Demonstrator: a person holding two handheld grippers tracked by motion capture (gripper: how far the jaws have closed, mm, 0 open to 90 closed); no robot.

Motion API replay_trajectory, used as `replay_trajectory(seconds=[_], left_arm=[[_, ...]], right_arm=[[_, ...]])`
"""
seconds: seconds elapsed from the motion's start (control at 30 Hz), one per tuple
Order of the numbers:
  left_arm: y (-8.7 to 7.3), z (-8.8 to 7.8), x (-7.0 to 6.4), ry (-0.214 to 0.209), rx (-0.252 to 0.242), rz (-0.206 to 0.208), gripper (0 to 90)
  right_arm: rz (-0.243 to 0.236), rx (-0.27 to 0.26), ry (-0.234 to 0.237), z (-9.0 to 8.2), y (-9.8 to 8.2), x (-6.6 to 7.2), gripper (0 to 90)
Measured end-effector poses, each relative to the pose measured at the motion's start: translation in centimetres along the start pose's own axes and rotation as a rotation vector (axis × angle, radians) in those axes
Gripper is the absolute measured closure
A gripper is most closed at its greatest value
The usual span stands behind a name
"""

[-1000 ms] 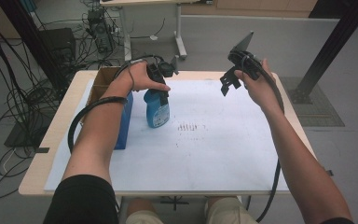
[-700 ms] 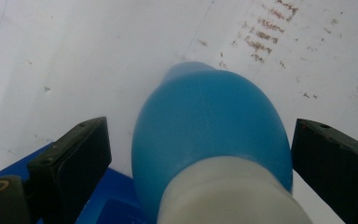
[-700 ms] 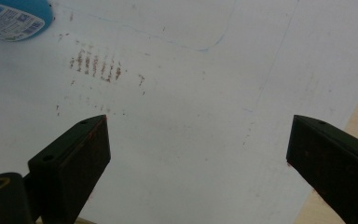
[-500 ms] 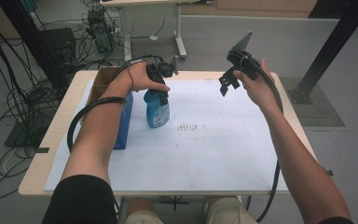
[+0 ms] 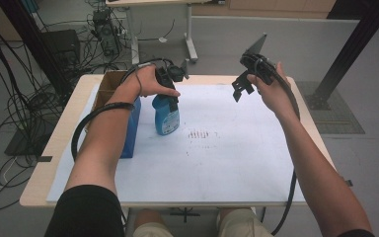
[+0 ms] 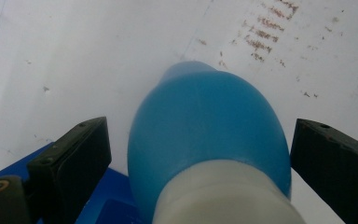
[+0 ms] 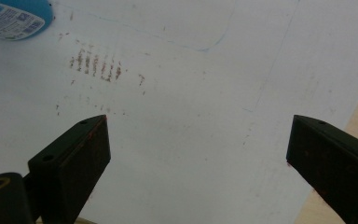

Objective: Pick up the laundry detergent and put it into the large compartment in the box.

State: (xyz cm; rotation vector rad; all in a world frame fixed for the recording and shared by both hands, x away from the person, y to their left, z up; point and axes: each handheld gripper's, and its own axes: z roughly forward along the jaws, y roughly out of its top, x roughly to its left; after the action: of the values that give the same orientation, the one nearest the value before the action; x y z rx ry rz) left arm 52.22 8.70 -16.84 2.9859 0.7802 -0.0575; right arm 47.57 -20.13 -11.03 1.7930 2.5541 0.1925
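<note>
A blue spray bottle (image 5: 167, 117) with a white neck stands upright on the white sheet (image 5: 227, 163). My left gripper (image 5: 170, 94) hangs over its top, open. In the left gripper view the bottle (image 6: 205, 121) sits between the two jaws of my left gripper (image 6: 200, 135), with a gap on each side. My right gripper (image 5: 239, 90) is held in the air over the sheet's far right, open with nothing between its jaws (image 7: 198, 135). A patch of reddish-brown marks (image 5: 199, 134) lies on the sheet just right of the bottle (image 7: 14, 16).
A blue box (image 5: 130, 131) stands at the sheet's left edge, under my left forearm, with a cardboard box (image 5: 109, 84) behind it. The wooden table (image 5: 54, 148) shows around the sheet. Cables trail from both grippers.
</note>
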Motion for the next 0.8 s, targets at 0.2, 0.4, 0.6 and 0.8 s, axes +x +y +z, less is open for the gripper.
replay_trajectory(seconds=[0.2, 0.4, 0.6, 0.8], left_arm=[[0.01, -0.04, 0.08, -0.003, -0.001, -0.002, 6.0], [-0.06, -0.03, -0.02, -0.001, -0.004, -0.004, 6.0], [-0.02, -0.01, -0.17, 0.003, -0.002, -0.001, 6.1], [-0.07, 0.02, -0.22, 0.003, -0.004, -0.003, 6.2]], right_arm=[[0.001, 0.002, 0.001, -0.02, 0.02, -0.04, 5.9], [0.0, 0.004, 0.001, 0.06, 0.07, -0.02, 5.9], [0.0, 0.002, 0.002, 0.09, 0.04, 0.06, 5.9], [0.001, 0.004, 0.002, 0.17, 0.05, 0.12, 5.9]])
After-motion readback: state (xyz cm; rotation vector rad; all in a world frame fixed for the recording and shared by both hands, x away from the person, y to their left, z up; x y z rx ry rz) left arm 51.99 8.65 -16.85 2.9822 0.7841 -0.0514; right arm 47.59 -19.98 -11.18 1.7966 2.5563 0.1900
